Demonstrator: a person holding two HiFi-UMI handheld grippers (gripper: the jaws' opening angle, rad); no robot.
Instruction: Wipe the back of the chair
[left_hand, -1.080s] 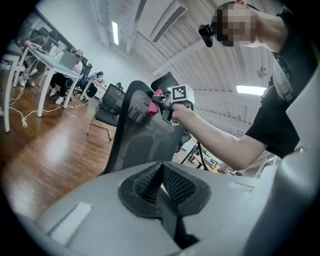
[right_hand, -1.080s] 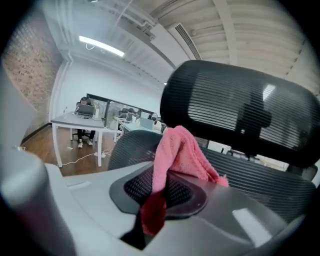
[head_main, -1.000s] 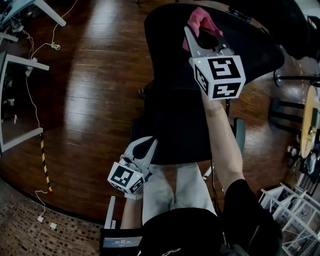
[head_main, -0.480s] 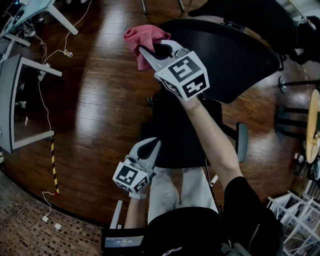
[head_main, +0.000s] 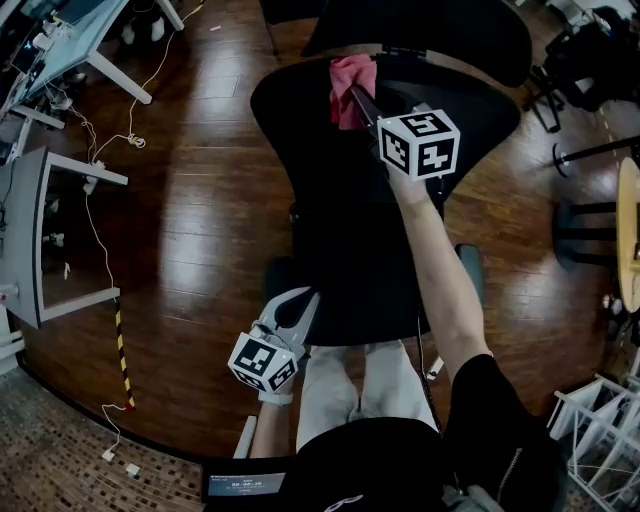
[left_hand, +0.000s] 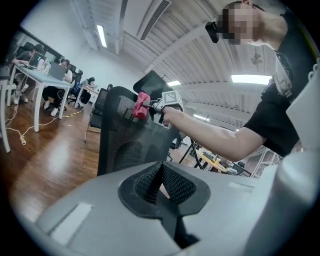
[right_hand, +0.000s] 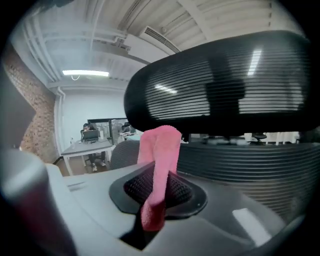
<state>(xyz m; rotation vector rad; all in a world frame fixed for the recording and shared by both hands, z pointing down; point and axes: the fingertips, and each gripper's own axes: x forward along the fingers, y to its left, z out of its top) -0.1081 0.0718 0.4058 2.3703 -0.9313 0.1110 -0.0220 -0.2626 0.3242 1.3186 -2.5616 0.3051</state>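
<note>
Spanning the head view's upper centre, the black mesh chair back (head_main: 290, 130) has a crumpled pink cloth (head_main: 350, 80) at its top edge, clamped in the right gripper (head_main: 360, 100), probably for wiping. The left gripper (head_main: 298, 305), jaws together on nothing, hangs lower left, seemingly unneeded.

R gripper (right_hand: 157, 192) jaws pinched on a pink cloth (right_hand: 160, 155) that sticks up betw. them, close to the chair's ribbed back (right_hand: 250, 165), w/ black mesh headrest (right_hand: 225, 80) above & a desk (right_hand: 87, 148) in far left bkgd
</note>
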